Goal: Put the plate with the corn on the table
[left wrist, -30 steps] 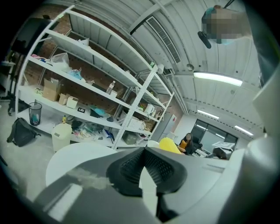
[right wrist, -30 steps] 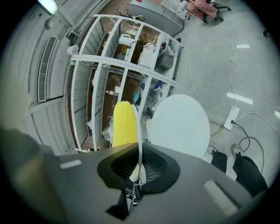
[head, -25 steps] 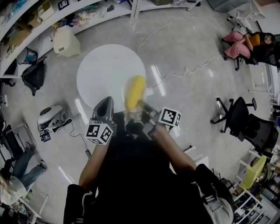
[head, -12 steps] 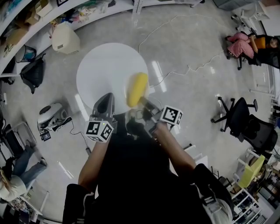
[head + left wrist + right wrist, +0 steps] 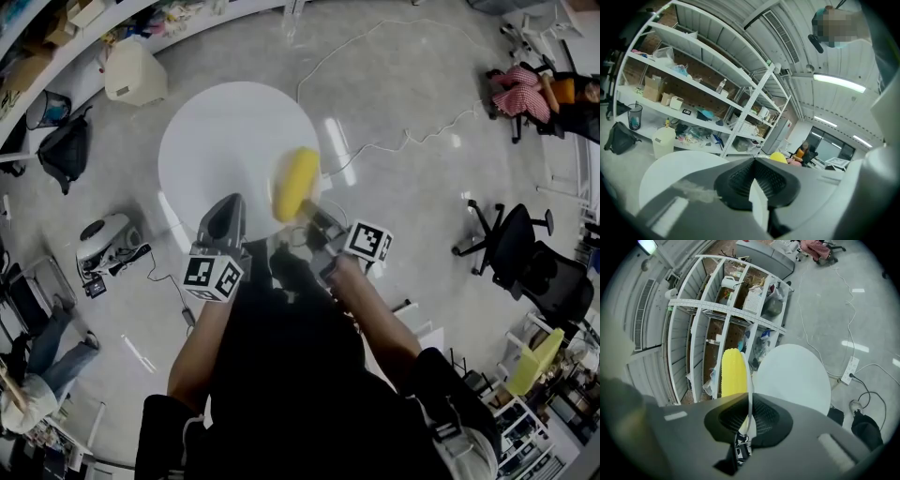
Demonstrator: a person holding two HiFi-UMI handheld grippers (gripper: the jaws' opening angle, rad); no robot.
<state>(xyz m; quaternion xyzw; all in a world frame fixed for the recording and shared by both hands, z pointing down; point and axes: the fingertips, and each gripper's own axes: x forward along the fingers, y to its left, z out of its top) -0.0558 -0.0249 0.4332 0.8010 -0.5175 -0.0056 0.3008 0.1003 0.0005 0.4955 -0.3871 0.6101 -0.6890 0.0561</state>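
Head view: a round white table (image 5: 216, 141) stands on a glossy grey floor (image 5: 403, 112), with shelving (image 5: 56, 37) along the upper left. A smooth yellow corn (image 5: 296, 183) is held over the table's near right edge.

Left gripper view: the left gripper (image 5: 753, 161) is clenched on a thin white plate (image 5: 757, 206) rim.

Right gripper view: the right gripper (image 5: 749, 401) grasps the same plate, seen edge-on, with the corn lying against it, clear of the tabletop.

— What's between the jaws of the dark grey right gripper (image 5: 749, 411)?
— The thin rim of a white plate (image 5: 750, 380), pinched edge-on, with a yellow corn cob (image 5: 733, 373) against it.
— And beyond?
— A round white table (image 5: 794, 376) and white metal shelves (image 5: 731, 310).
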